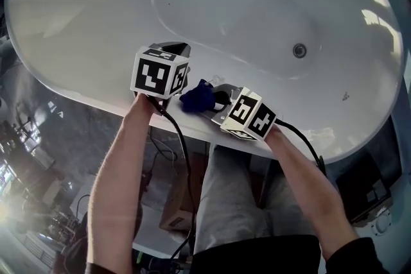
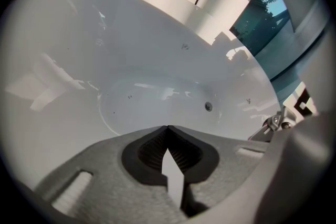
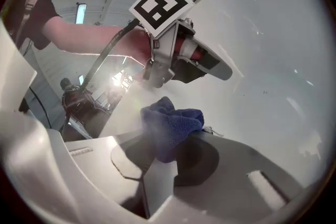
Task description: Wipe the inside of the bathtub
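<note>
The white bathtub (image 1: pixel 96 9) is seen from above, with its near rim running across the middle of the head view. At the left, the left gripper (image 1: pixel 170 51) is held over that near rim, its marker cube uppermost and its black cable (image 1: pixel 183 151) hanging down beside the forearm. In the left gripper view, the jaws of this gripper (image 2: pixel 167 131) are seen pressed together at their tips, and nothing is held between them; they are pointed into the basin, toward its floor. Just to the right of the left gripper, a dark blue cloth (image 1: pixel 198 97) is located over the near rim, between the two grippers. The cloth is clamped in the right gripper (image 1: pixel 218 101), whose marker cube lies to the right of it. In the right gripper view, the jaws (image 3: pixel 168 139) are seen closed on the bunched cloth (image 3: pixel 173 120), part of which protrudes beyond the tips above the white tub wall; whether the cloth touches the wall cannot be determined. The left gripper (image 3: pixel 173 55) is also shown in that view, just beyond the cloth. Further right, the round drain (image 1: pixel 299 50) is set in the tub floor, well apart from both grippers.
</note>
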